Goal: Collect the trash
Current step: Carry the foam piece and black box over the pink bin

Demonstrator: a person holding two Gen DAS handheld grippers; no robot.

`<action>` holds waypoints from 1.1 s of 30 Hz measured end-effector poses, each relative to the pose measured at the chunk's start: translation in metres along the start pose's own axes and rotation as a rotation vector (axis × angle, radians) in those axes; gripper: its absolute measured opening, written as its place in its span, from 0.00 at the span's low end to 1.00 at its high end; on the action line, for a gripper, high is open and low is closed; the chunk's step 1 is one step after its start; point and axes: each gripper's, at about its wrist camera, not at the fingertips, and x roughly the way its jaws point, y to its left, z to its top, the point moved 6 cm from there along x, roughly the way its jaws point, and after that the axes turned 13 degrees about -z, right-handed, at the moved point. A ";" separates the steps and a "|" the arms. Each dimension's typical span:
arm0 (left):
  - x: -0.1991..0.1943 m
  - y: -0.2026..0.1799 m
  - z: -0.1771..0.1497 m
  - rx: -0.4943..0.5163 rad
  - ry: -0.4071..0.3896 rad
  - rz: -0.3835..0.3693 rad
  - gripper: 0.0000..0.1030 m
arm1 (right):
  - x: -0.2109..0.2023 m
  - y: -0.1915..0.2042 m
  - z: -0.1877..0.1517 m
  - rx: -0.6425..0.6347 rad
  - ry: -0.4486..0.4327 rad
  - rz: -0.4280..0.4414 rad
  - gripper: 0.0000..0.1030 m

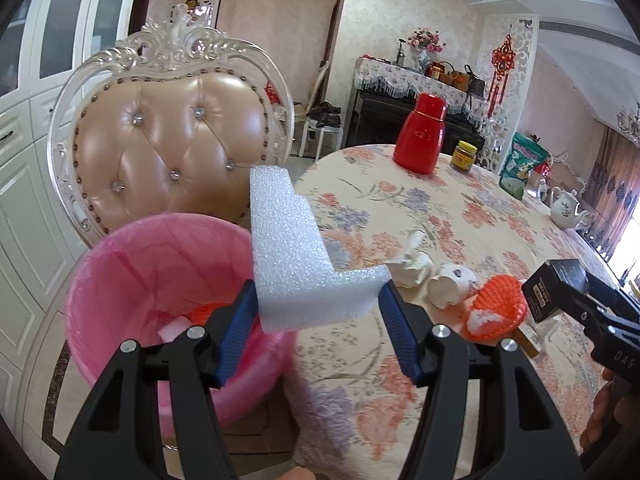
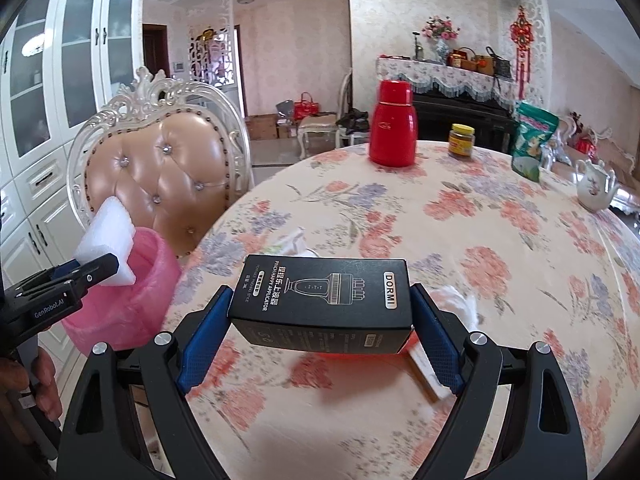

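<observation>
My left gripper [image 1: 318, 300] is shut on a white L-shaped foam piece [image 1: 292, 252] and holds it at the rim of a pink bin [image 1: 120, 264] lined with a pink bag, beside the table. The bin holds orange netting and a white scrap. My right gripper [image 2: 320, 308] is shut on a black DORMI box [image 2: 320, 300] and holds it above the flowered table [image 2: 440, 220]. On the table lie crumpled white tissue [image 1: 412, 268], a broken white cup [image 1: 450, 286] and orange foam netting [image 1: 494, 308]. The foam [image 2: 106, 236] and bin [image 2: 132, 300] also show in the right wrist view.
An ornate padded chair [image 1: 168, 140] stands behind the bin. On the far side of the table stand a red thermos [image 1: 418, 134], a yellow-lidded jar [image 1: 464, 156], a green bag [image 1: 522, 164] and a white teapot [image 1: 566, 208]. White cabinets line the left wall.
</observation>
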 end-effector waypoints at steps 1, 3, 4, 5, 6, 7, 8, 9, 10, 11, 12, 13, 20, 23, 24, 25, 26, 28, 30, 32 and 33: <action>-0.002 0.004 0.001 0.000 -0.002 0.006 0.58 | 0.000 0.004 0.001 -0.004 -0.001 0.007 0.80; -0.007 0.014 0.002 -0.001 -0.006 0.019 0.58 | 0.002 0.014 0.004 -0.012 0.000 0.023 0.80; -0.009 0.018 0.003 -0.002 -0.007 0.024 0.58 | 0.003 0.020 0.006 -0.017 0.001 0.031 0.80; -0.012 0.024 0.004 -0.004 -0.009 0.032 0.58 | 0.004 0.026 0.007 -0.024 0.000 0.038 0.80; -0.014 0.029 0.005 -0.005 -0.011 0.039 0.58 | 0.004 0.031 0.008 -0.029 -0.001 0.045 0.80; -0.016 0.034 0.005 -0.005 -0.012 0.046 0.58 | 0.005 0.036 0.009 -0.034 0.000 0.053 0.80; -0.018 0.039 0.006 -0.005 -0.012 0.052 0.58 | 0.006 0.044 0.011 -0.040 0.001 0.064 0.80; -0.020 0.044 0.006 -0.007 -0.013 0.060 0.58 | 0.006 0.049 0.012 -0.044 0.001 0.072 0.80; -0.022 0.048 0.006 -0.008 -0.013 0.066 0.58 | 0.007 0.056 0.014 -0.050 0.001 0.083 0.80; -0.024 0.053 0.006 -0.010 -0.013 0.072 0.58 | 0.007 0.060 0.015 -0.053 0.000 0.089 0.80; -0.027 0.060 0.007 -0.013 -0.014 0.079 0.58 | 0.007 0.068 0.017 -0.058 -0.001 0.100 0.80; -0.029 0.065 0.007 -0.015 -0.014 0.082 0.58 | 0.008 0.075 0.019 -0.063 -0.001 0.109 0.80; -0.040 0.095 0.010 -0.006 -0.012 0.114 0.58 | 0.010 0.119 0.032 -0.105 -0.009 0.169 0.80; -0.044 0.106 0.011 -0.005 -0.007 0.123 0.59 | 0.011 0.144 0.037 -0.123 -0.006 0.205 0.80; -0.045 0.109 0.010 -0.005 -0.005 0.127 0.59 | 0.012 0.149 0.037 -0.127 -0.006 0.213 0.80; -0.046 0.111 0.010 -0.004 -0.003 0.130 0.59 | 0.012 0.156 0.038 -0.133 -0.006 0.224 0.80; -0.047 0.114 0.009 -0.002 0.000 0.135 0.59 | 0.012 0.163 0.039 -0.138 -0.006 0.235 0.80; -0.048 0.121 0.007 -0.005 0.006 0.140 0.59 | 0.013 0.174 0.041 -0.144 -0.004 0.254 0.80; -0.049 0.128 0.006 -0.012 0.011 0.144 0.59 | 0.013 0.184 0.043 -0.148 -0.002 0.269 0.80; -0.050 0.133 0.004 -0.017 0.014 0.148 0.59 | 0.015 0.193 0.044 -0.150 0.004 0.286 0.80; -0.050 0.136 0.003 -0.018 0.017 0.150 0.59 | 0.015 0.198 0.044 -0.152 0.009 0.295 0.80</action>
